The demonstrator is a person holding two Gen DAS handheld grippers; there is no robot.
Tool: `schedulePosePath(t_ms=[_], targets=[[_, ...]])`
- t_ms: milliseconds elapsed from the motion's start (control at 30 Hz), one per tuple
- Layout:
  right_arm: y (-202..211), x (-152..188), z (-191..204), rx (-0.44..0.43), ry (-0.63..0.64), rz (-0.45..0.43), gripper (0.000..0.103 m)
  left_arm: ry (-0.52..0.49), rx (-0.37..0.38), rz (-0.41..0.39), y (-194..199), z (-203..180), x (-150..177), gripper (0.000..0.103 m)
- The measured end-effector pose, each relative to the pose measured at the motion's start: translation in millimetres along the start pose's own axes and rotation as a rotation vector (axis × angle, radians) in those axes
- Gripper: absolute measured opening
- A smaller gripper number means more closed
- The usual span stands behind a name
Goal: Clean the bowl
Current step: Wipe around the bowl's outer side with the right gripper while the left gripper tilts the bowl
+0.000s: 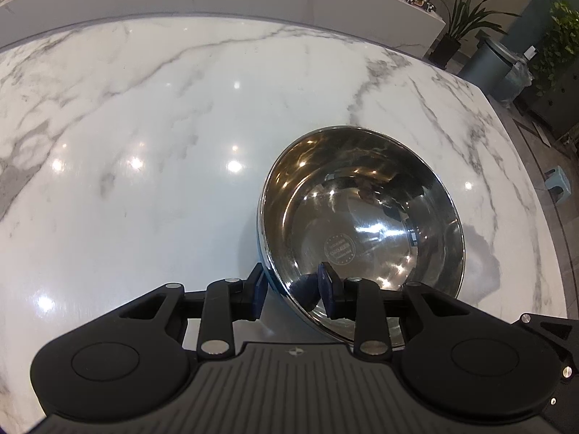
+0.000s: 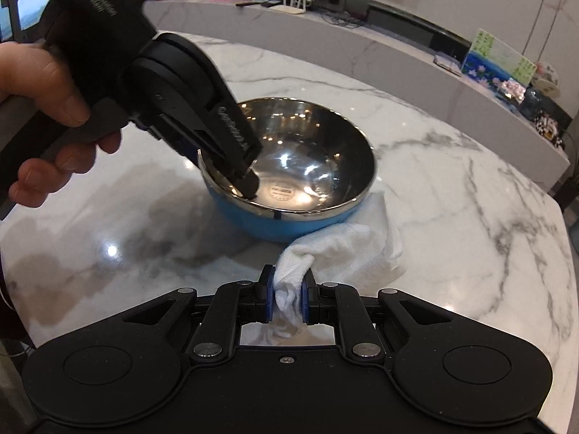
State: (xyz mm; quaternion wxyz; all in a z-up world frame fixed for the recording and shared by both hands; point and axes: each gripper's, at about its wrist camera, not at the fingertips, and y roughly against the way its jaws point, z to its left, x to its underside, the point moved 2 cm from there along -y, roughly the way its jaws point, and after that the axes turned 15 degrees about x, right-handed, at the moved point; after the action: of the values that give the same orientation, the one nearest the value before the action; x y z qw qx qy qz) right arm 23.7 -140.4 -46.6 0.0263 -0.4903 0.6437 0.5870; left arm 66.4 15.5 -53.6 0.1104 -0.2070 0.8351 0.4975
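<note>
Early stage, judging by the layout: holding and gripping done, wiping not begun. Sits on the marble table (image 2: 470, 199), the bowl (image 1: 362, 217), low and right of centre in the left wrist view, centre in the right wrist view; steel inside, blue outside, upright or nearly so. Looks dry and shiny within, no visible food or suds, though hard to judge through the reflections. Straddles the near rim, the left gripper (image 1: 291, 285), one pad against the blue outer wall, the other inside against the steel, apparently clamped on the wall to steady it; held from the upper left of the right wrist view by a hand (image 2: 47, 108). Pinches a bunched fold of white cloth (image 2: 343, 249) at bottom centre, the right gripper (image 2: 287, 289), pads pressed together on it. Lies spread on the table at the bowl's lower right, the rest of that cloth, touching the blue side and seemingly tucked slightly beneath it. Left to do, most likely: lifting the cloth over the rim, rubbing the inside, perhaps the outside, then letting go.
</note>
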Motion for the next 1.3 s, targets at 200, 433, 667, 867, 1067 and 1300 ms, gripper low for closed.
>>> schedulePosePath(t_ms=[200, 433, 667, 867, 1067, 1300], targets=[[1.6, -3.3, -27.5, 0.112, -0.138, -0.057, 0.012, 0.055, 0.031, 0.025, -2.3, 3.4, 5.9, 0.052], [6.6, -4.4, -31.6, 0.132, -0.161, -0.113, 0.012, 0.086, 0.082, 0.054, -2.5, 0.5, 12.1, 0.052], [8.8, -6.9, -22.2, 0.099, -0.095, -0.117, 0.012, 0.070, 0.079, 0.055, -1.7, -0.1, 10.0, 0.043], [11.0, -5.0, -20.6, 0.067, -0.072, -0.090, 0.012, 0.015, 0.056, 0.035, -1.7, -1.1, 7.0, 0.038], [13.6, -1.4, -5.9, 0.008, -0.026, -0.054, 0.012, -0.015, 0.038, 0.013, -3.9, -0.8, 1.6, 0.038], [19.7, 4.4, 9.3, -0.059, 0.012, -0.037, 0.012, -0.018, 0.023, 0.003, -6.7, -1.7, -1.6, 0.038]])
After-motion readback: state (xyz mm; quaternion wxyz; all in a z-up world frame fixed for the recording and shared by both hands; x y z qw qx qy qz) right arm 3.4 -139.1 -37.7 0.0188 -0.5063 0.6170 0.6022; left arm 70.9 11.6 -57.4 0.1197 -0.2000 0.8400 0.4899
